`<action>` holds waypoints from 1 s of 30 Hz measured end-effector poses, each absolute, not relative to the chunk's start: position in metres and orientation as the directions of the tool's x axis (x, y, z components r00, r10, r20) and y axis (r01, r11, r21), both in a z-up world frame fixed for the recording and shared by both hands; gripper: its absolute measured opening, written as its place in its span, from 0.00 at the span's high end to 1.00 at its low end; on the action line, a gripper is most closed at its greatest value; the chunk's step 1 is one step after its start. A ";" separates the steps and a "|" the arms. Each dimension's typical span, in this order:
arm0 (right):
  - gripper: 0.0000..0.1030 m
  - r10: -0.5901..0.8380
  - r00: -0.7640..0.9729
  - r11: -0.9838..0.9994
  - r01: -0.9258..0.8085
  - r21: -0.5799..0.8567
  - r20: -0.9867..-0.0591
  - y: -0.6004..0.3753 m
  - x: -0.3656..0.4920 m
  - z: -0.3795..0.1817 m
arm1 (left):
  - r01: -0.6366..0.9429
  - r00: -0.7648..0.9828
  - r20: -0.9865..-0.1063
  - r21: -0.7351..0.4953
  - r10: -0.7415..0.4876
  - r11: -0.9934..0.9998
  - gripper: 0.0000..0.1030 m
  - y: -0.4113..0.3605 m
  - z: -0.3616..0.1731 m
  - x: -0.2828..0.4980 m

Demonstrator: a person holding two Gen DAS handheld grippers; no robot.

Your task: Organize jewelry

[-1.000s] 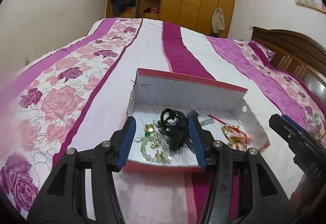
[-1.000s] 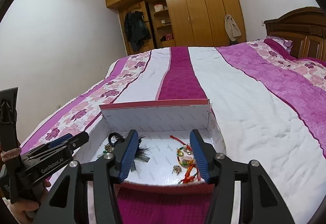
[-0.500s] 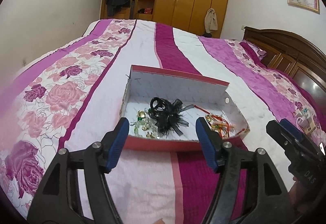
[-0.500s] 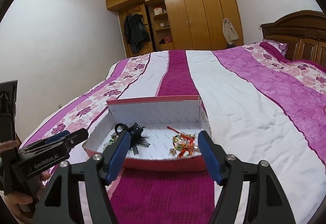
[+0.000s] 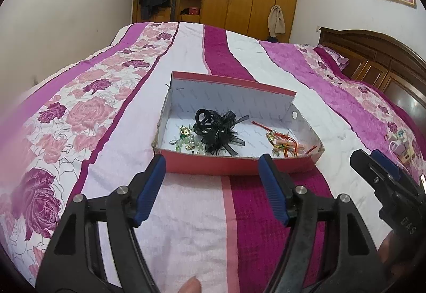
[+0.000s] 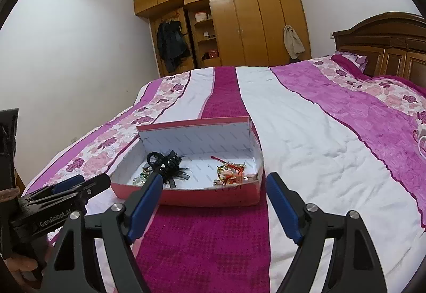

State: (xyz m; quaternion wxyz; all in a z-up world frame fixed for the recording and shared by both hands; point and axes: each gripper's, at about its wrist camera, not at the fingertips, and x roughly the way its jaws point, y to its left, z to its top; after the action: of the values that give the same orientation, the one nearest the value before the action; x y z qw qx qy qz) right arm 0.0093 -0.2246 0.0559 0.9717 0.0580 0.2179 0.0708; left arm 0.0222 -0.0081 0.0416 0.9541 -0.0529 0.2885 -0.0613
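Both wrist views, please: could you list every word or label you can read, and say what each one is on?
"GenRobot.AI", last letters partly cut off: on the left claw, seen in the right wrist view.
"DAS": on the right claw, seen in the left wrist view.
Dark print on the red box front wall: too blurred to read.

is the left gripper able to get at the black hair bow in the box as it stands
Probably yes: the left gripper is open, short of the box, and nothing lies above the black hair bow; only the low front wall stands between.
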 end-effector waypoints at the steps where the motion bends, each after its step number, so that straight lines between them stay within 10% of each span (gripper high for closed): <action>1: 0.20 0.161 0.894 0.984 -0.110 0.143 -0.419 -0.225 0.009 0.055 | 0.086 0.826 -0.545 -0.135 -0.147 0.987 0.37 -0.009 0.041 0.022; 30: 0.20 0.160 0.888 0.984 -0.108 0.141 -0.431 -0.223 0.007 0.048 | 0.076 0.830 -0.544 -0.113 -0.125 0.991 0.36 -0.011 0.038 0.018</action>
State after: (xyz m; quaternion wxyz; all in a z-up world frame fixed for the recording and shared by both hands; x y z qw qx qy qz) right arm 0.0070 -0.2230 0.0485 0.9699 0.0568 0.2264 0.0690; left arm 0.0182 -0.0105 0.0383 0.9556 -0.0431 0.2869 -0.0525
